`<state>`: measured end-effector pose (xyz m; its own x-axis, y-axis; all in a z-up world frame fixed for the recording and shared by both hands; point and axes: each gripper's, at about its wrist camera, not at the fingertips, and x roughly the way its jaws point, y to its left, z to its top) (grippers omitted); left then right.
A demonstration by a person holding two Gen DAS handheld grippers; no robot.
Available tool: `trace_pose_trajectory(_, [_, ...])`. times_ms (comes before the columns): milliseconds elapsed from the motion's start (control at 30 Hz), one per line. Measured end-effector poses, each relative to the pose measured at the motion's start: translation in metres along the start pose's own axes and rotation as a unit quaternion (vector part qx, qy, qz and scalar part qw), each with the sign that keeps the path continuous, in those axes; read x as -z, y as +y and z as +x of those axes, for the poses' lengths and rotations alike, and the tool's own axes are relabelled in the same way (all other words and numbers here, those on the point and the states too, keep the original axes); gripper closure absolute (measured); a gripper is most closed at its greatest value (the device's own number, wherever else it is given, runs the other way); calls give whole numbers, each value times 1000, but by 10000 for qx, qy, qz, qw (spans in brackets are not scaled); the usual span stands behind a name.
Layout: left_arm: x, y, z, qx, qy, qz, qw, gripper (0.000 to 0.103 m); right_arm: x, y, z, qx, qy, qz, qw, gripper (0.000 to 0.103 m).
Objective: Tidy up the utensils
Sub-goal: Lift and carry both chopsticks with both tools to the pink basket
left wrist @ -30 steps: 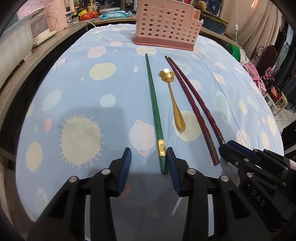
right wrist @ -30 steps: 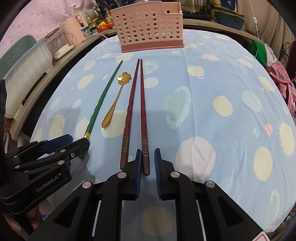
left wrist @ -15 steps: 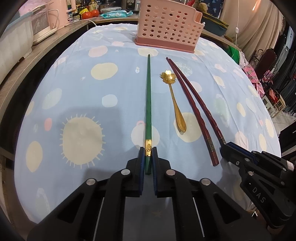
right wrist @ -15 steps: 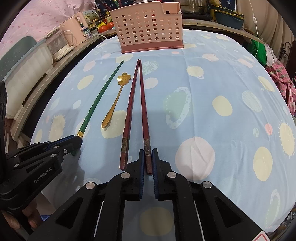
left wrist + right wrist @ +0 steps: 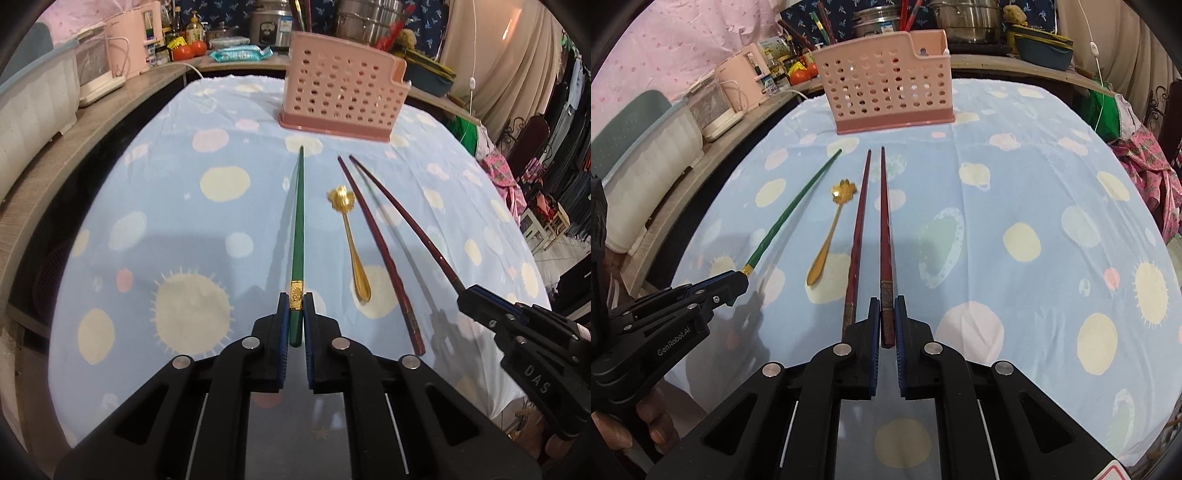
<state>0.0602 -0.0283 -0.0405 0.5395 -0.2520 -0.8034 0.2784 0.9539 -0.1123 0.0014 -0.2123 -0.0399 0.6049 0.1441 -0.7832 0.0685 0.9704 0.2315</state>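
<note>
A long green chopstick [image 5: 298, 221] with a gold band near its thick end was gripped at that end by the left gripper [image 5: 294, 317], whose blue-padded fingers [image 5: 283, 325] were clenched on it; the thin tip was pointed toward the pink perforated plastic utensil basket [image 5: 341, 88] that stood at the far side of the bench. A dark red chopstick [image 5: 885, 236] with a dull metal band was grasped in the same way at its thick end by the right gripper [image 5: 886, 321], the jaws closed on it. Its twin, a second dark red chopstick [image 5: 857, 236], was left lying just beside it on the light blue cloth with pale dots and suns [image 5: 1015, 192] that covered the bench. A small gold spoon with a flower-shaped end [image 5: 351, 243] was seen flat on the cloth between the green chopstick and the red pair, touching neither.

A second earlier the left gripper had been open with the green chopstick lying between its pads; since then it had been closed on the stick. The right gripper had been nearly shut round the red chopstick and had been tightened fully. Both held chopsticks had been lifted a little off the cloth at their thick ends, so that shadows were cast beneath them, while the spoon and the second red chopstick had stayed in place.
</note>
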Motion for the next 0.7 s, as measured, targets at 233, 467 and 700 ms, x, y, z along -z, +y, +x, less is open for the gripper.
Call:
trace_pose_trajectory(233, [-27,5,-27,69,-432,-117,9990,96,-26,0,-25,-99,-403,24,9991,96])
trace_pose_trajectory(467, [-58,5,-49,113,-868,-140,9961,96,-57,0,-49,-123,-874,29,9961,96])
trace_pose_trajectory(700, [-91,4,-65,89,-1262,-143,9919,96,-94,-2,-70,-181,-1345,51,9907,96])
